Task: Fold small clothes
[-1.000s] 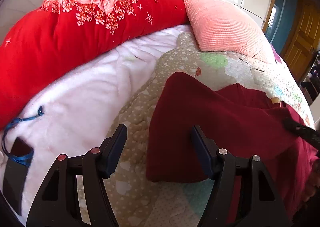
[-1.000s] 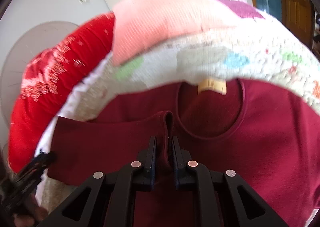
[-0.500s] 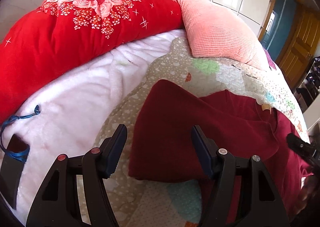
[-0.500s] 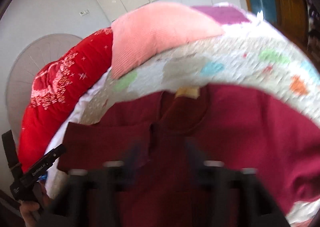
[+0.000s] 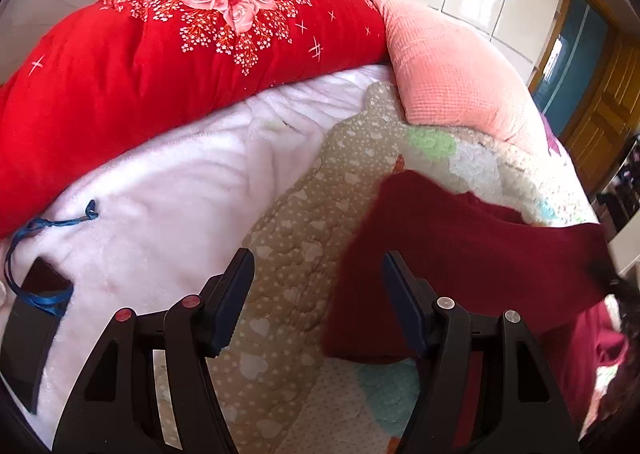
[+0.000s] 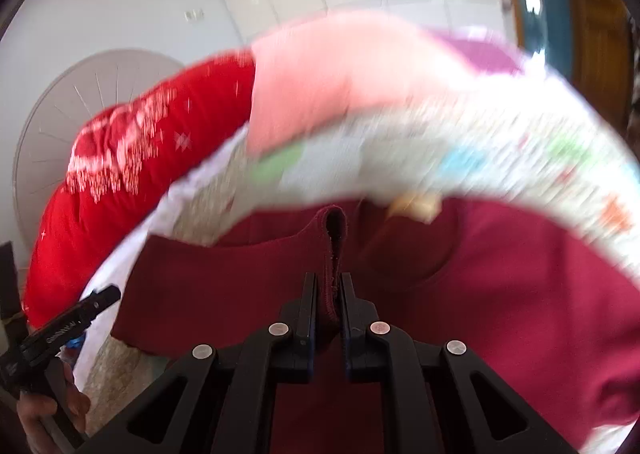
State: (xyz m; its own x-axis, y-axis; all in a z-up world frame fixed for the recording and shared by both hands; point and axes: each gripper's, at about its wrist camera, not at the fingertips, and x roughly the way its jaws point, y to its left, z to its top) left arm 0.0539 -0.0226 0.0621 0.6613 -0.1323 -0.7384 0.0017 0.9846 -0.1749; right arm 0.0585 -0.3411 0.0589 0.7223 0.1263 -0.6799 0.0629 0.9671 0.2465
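A dark red shirt (image 5: 460, 254) lies on the patterned quilt (image 5: 304, 238) of a bed, partly folded. In the right wrist view the shirt (image 6: 500, 314) fills the lower half, its neck opening and tan label (image 6: 416, 206) toward the far side. My right gripper (image 6: 329, 282) is shut on a pinched edge of the shirt, which stands up between the fingers. My left gripper (image 5: 318, 274) is open and empty, above the quilt at the shirt's left edge. Its right finger (image 5: 400, 294) is over the cloth. It shows at the lower left of the right wrist view (image 6: 68, 330).
A red flowered duvet (image 5: 180, 54) and a pink pillow (image 5: 448, 70) lie at the head of the bed. A white fleece blanket (image 5: 160, 206) covers the left side, with a dark phone-like object (image 5: 28, 334) and a blue cord (image 5: 36, 230). Wooden doors (image 5: 600, 114) stand at the right.
The right gripper opened for a moment half a second ago and is shut on the shirt's edge again. The left gripper stayed open and shifted slightly over the shirt's left edge.
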